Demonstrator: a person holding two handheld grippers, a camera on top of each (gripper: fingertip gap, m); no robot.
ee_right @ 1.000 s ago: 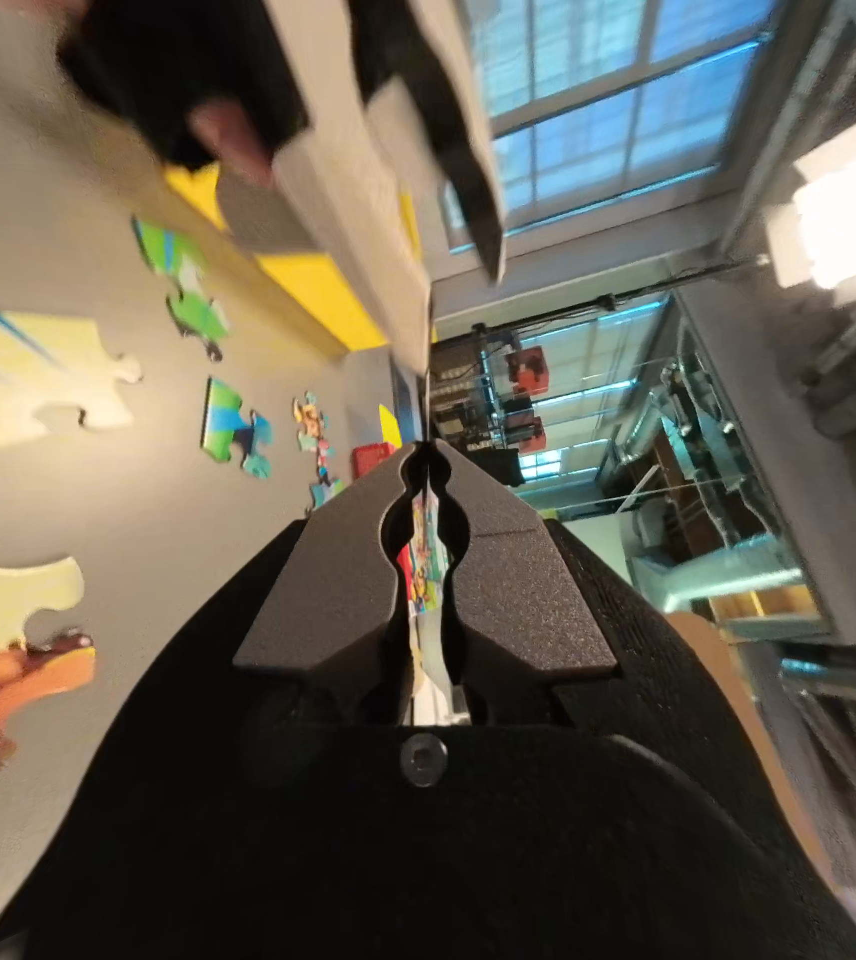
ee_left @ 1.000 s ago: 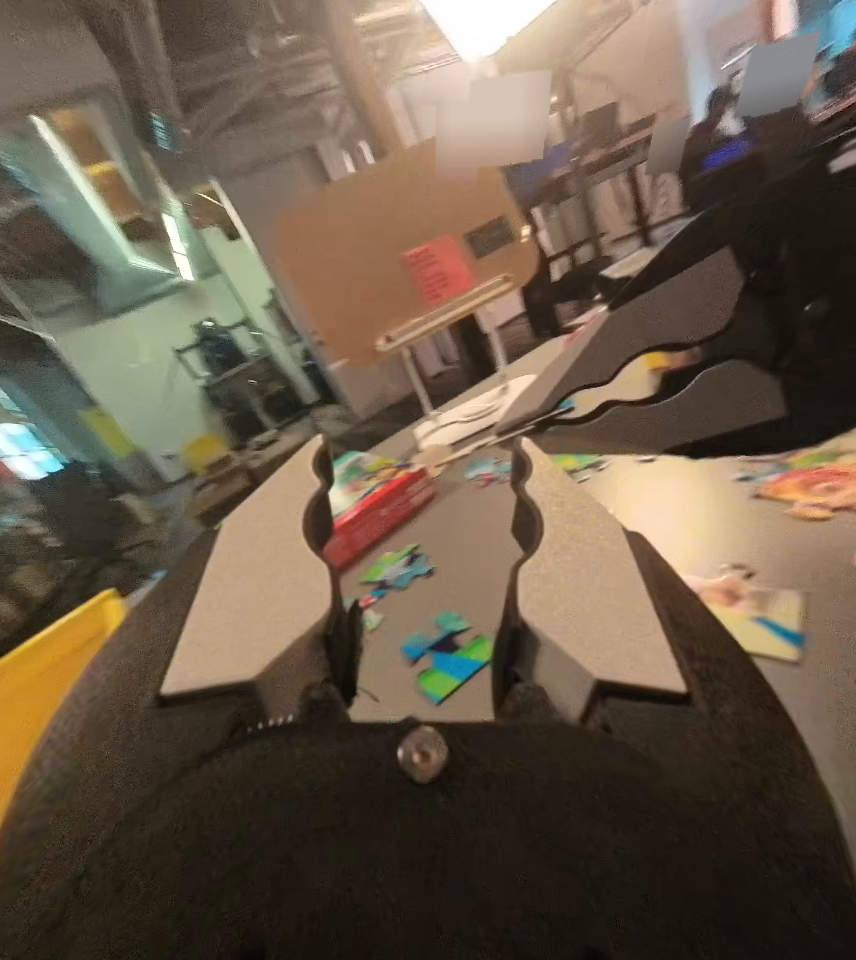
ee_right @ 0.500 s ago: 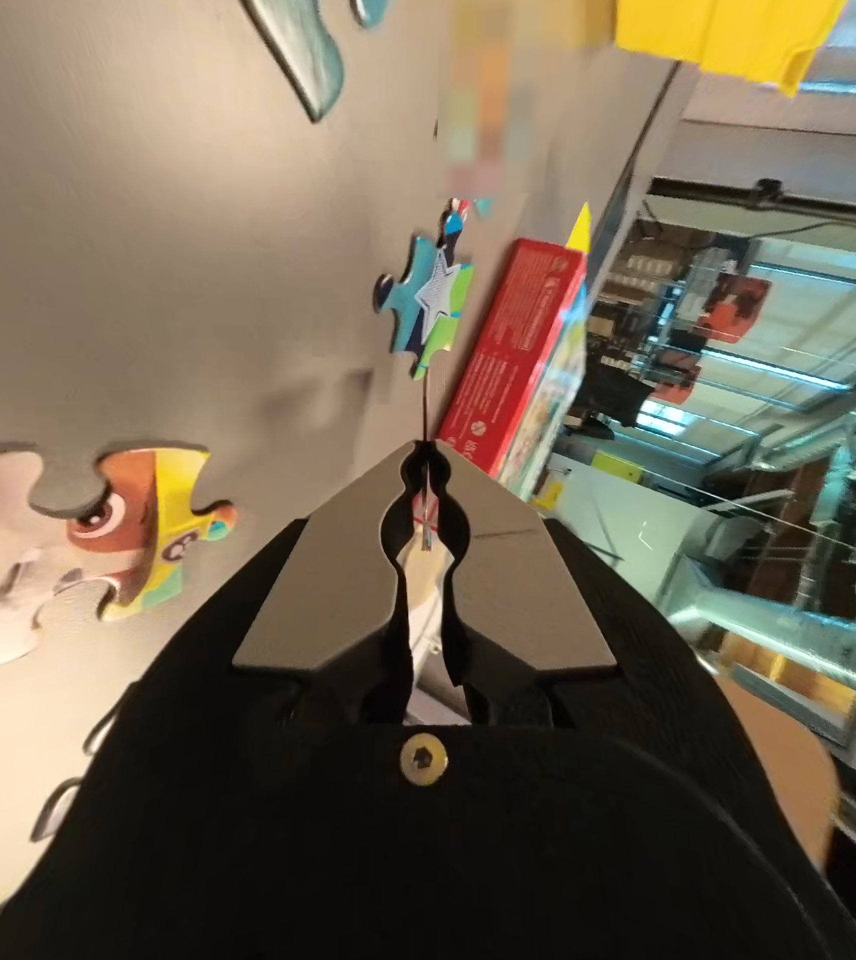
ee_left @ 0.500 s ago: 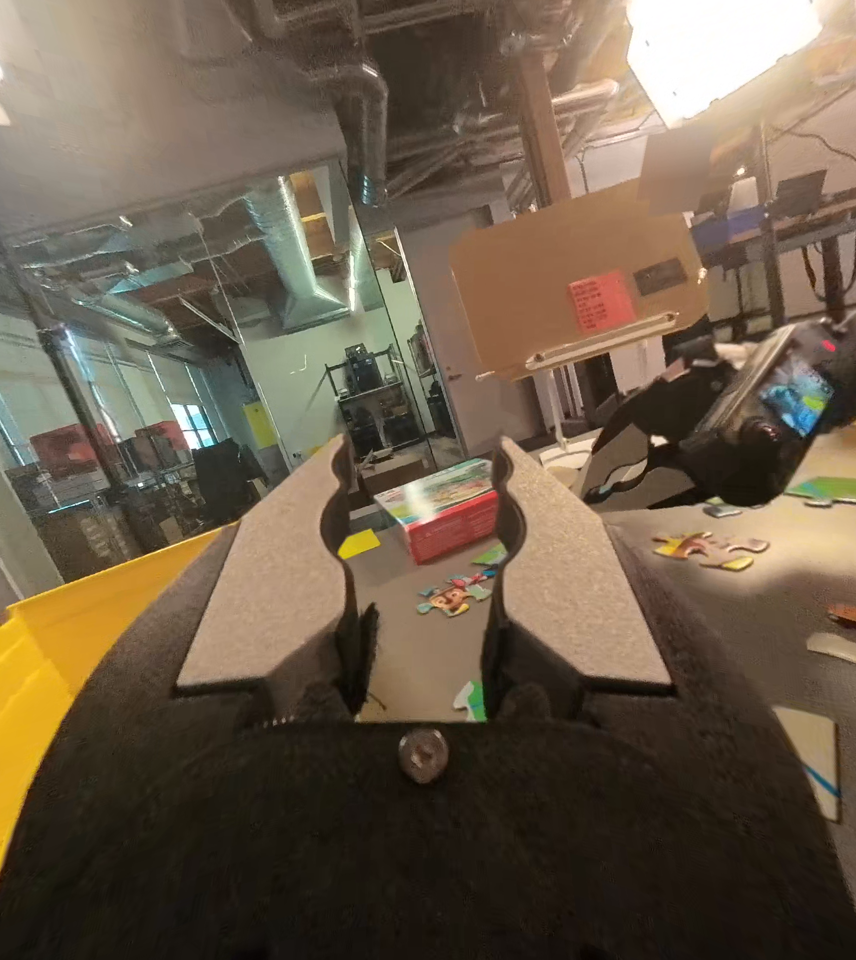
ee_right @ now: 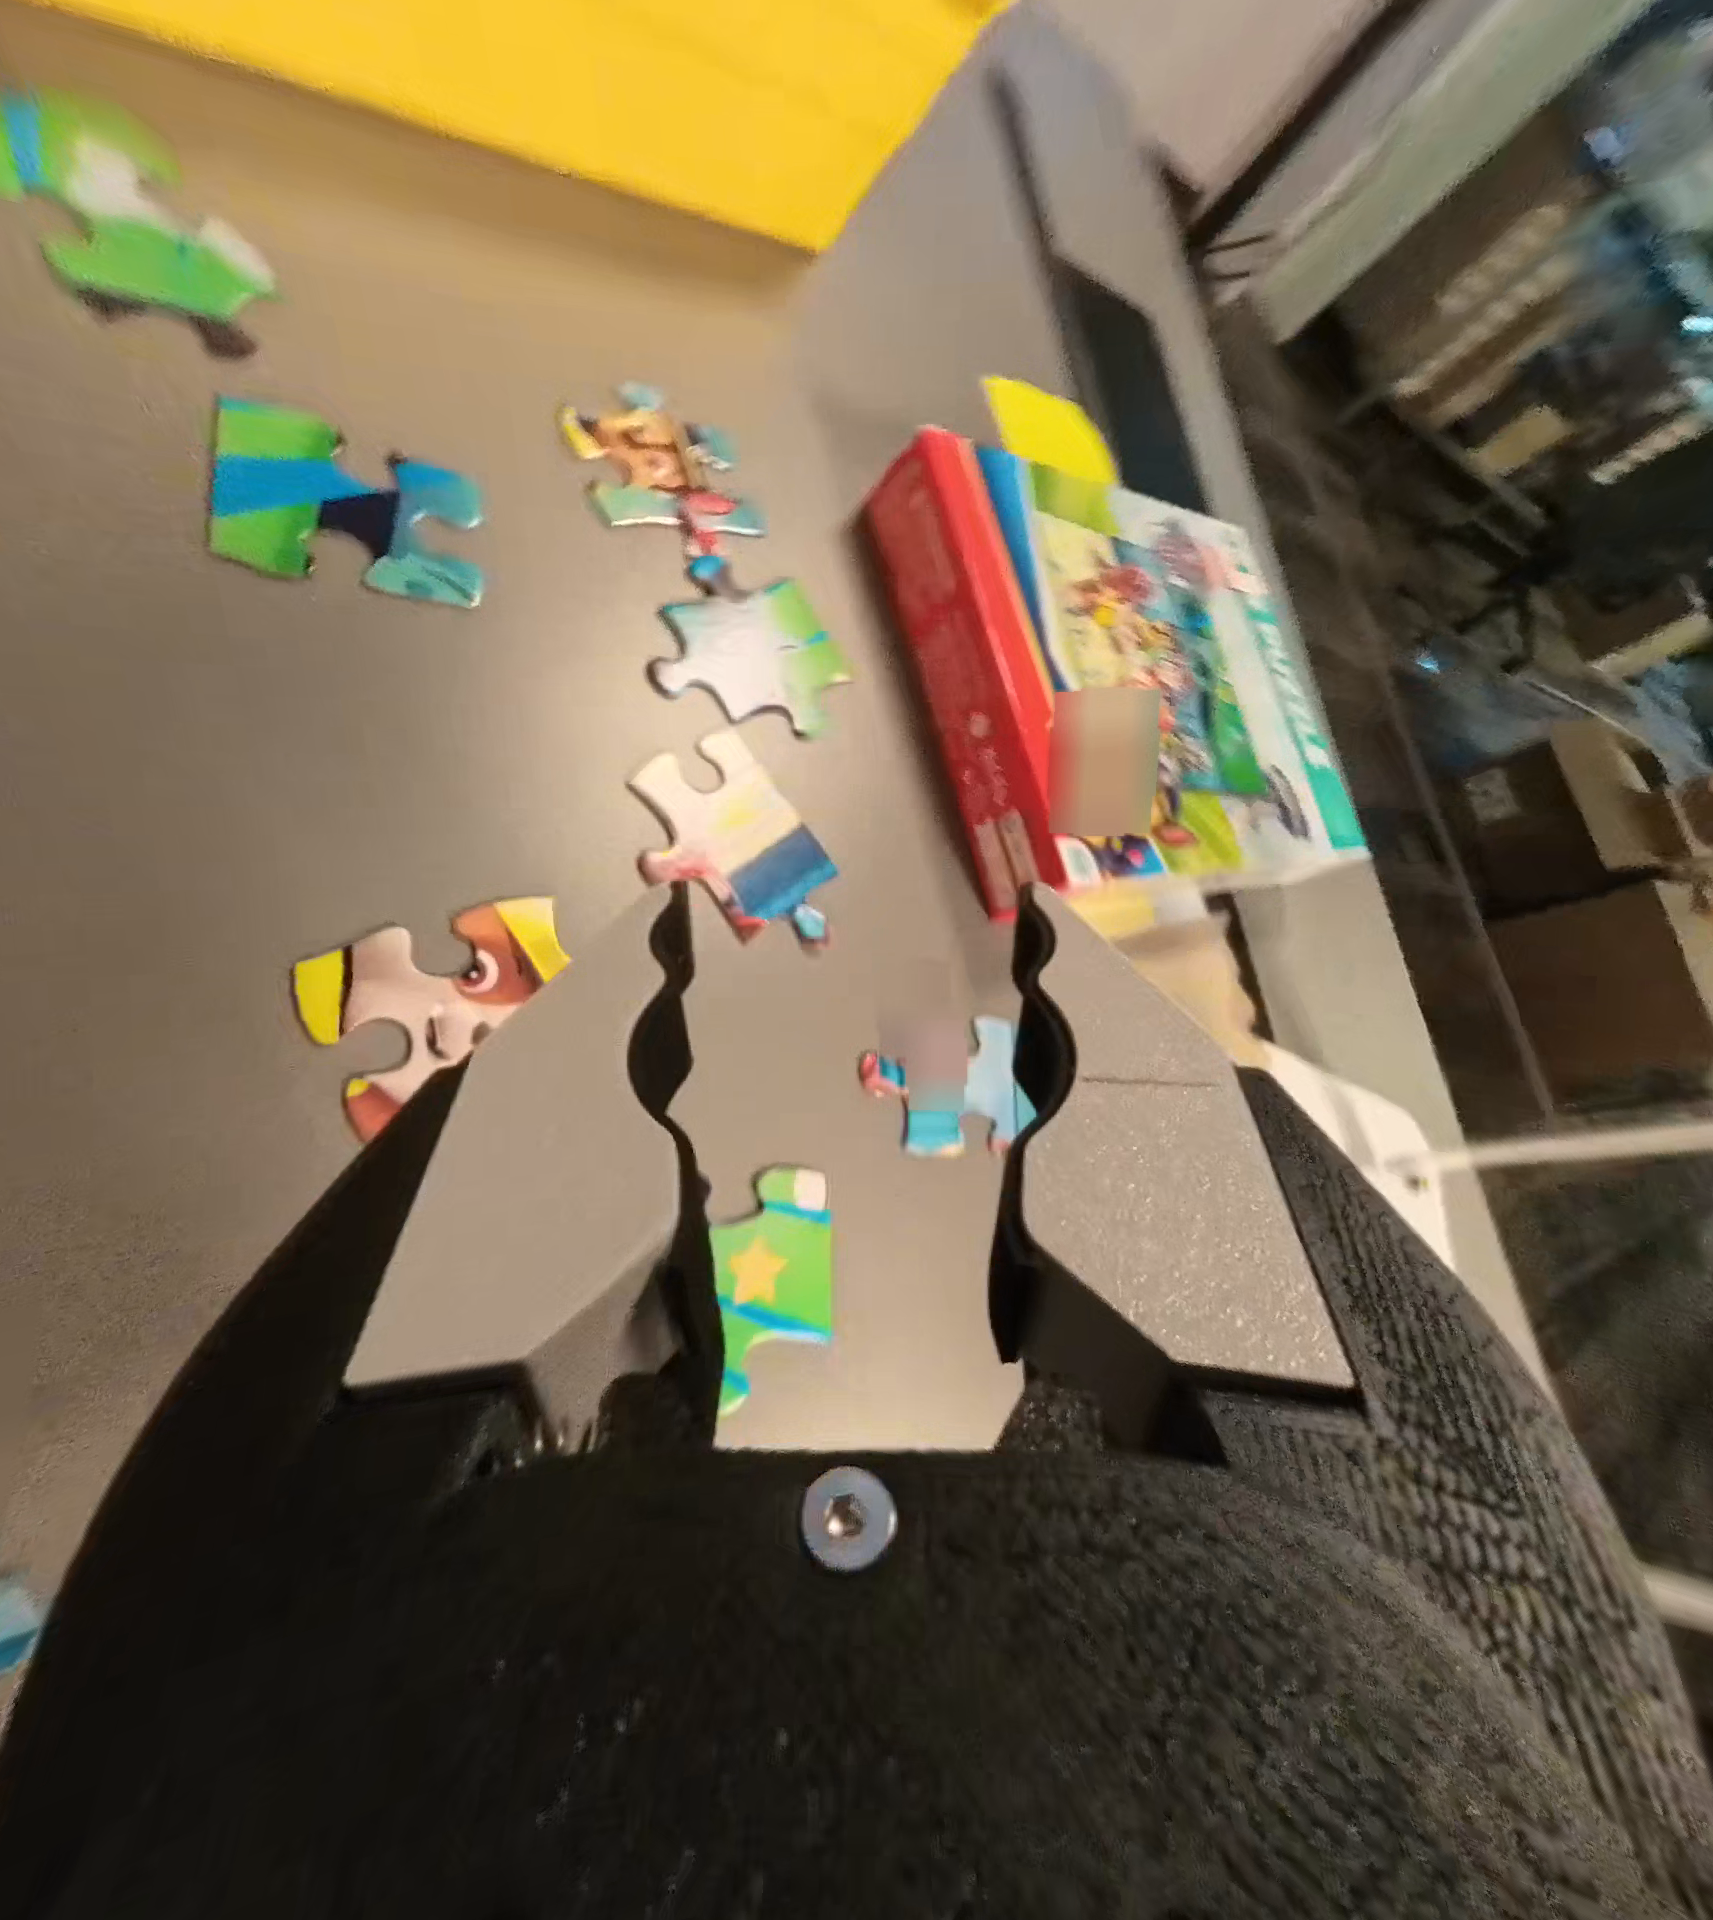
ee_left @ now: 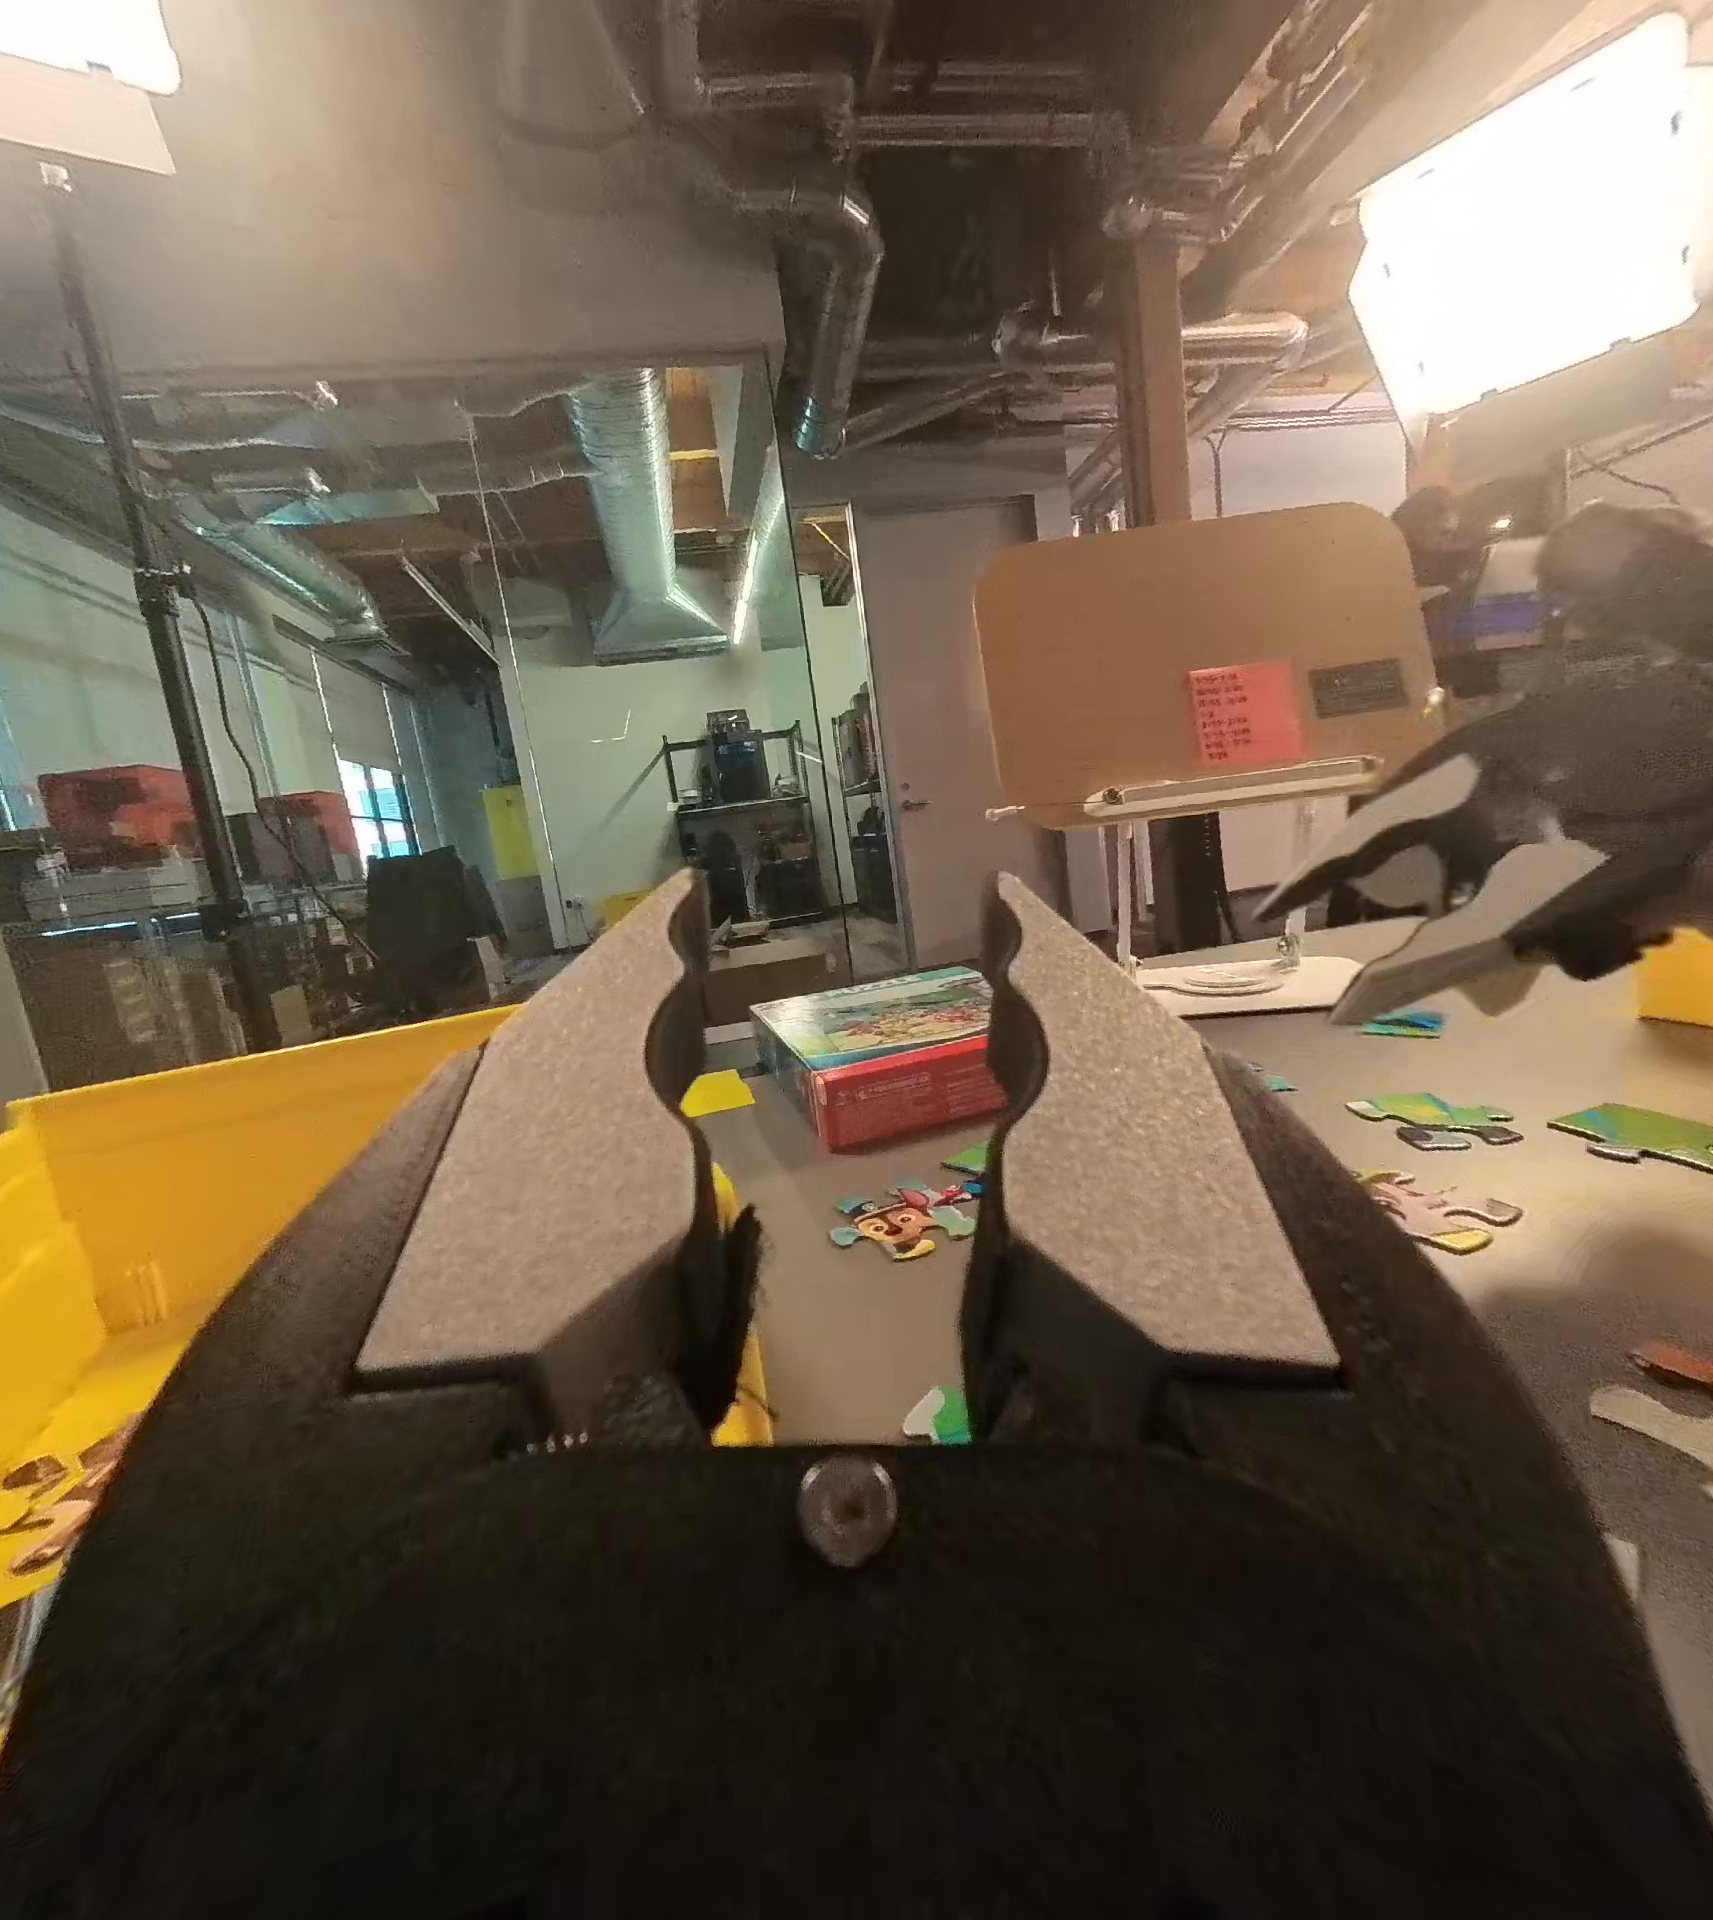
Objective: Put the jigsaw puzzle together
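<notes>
Puzzle pieces (ee_right: 732, 821) are scattered over the grey table (ee_right: 156, 831), with a red box (ee_right: 966, 665) at two o'clock. Both the left gripper (ee_left: 841, 914) and right gripper (ee_right: 852, 904) are held open and bare; a yellow bin (ee_left: 208, 1122) is seen at nine o'clock.

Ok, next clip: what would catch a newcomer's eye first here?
Probably the bright puzzle pieces scattered over the grey table, with the red puzzle box lying at its far edge. Next, the yellow bin at the table's left side. Both the left gripper and the right gripper hang open above the table, holding nothing.
</notes>
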